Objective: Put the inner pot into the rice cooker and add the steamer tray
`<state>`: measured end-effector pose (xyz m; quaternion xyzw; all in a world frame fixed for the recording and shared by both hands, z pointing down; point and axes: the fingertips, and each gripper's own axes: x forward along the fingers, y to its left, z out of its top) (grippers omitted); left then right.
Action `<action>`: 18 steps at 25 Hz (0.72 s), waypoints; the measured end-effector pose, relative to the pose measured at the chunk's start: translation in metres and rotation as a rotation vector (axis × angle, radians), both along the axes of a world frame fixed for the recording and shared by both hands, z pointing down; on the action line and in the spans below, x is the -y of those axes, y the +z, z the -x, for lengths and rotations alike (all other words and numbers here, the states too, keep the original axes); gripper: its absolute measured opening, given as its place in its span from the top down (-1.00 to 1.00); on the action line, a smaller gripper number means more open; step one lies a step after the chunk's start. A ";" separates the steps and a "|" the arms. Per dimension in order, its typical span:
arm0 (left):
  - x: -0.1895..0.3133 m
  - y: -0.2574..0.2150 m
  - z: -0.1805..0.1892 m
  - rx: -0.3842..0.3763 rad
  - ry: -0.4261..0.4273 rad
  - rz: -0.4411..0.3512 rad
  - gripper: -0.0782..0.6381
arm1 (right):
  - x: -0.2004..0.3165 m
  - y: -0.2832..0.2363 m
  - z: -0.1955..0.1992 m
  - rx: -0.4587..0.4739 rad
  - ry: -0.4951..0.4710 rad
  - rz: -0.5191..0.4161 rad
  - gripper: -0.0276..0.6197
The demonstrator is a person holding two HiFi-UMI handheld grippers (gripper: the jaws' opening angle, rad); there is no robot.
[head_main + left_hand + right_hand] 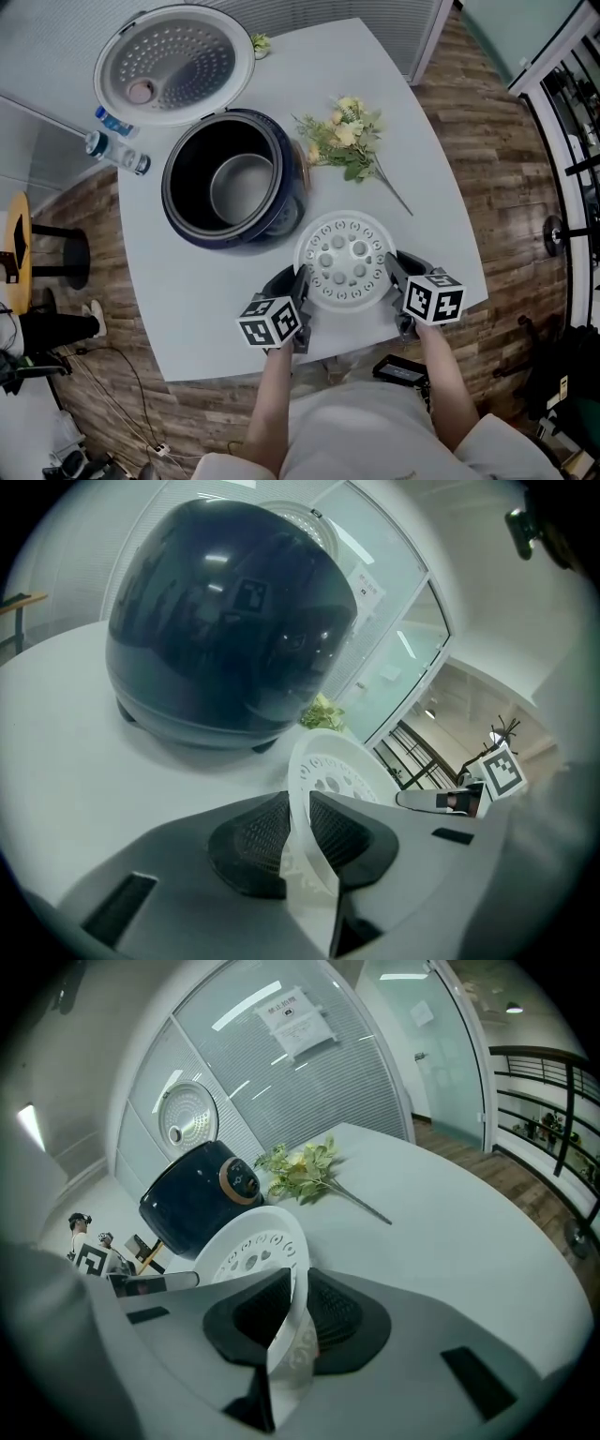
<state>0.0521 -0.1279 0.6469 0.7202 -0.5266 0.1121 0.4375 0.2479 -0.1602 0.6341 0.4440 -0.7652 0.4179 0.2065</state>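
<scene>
The left tongs [298, 298] were clamped on the left rim of the steamer tray [345, 255], and the right tongs [396, 281] on its right rim. The open rice cooker [281, 220], with the inner pot [242, 187] seated inside, lay ahead and leftward, nearer the left tongs.

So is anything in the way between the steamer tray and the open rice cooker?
Nothing visible. The steamer tray, gripped on both sides by the left gripper and right gripper, is just beside the rice cooker, whose lid is up and inner pot empty. The flowers lie off to the side.
</scene>
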 end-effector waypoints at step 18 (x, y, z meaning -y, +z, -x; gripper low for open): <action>0.004 -0.065 -0.007 -0.043 0.060 -0.103 0.60 | -0.008 -0.068 -0.009 0.071 0.078 -0.095 0.72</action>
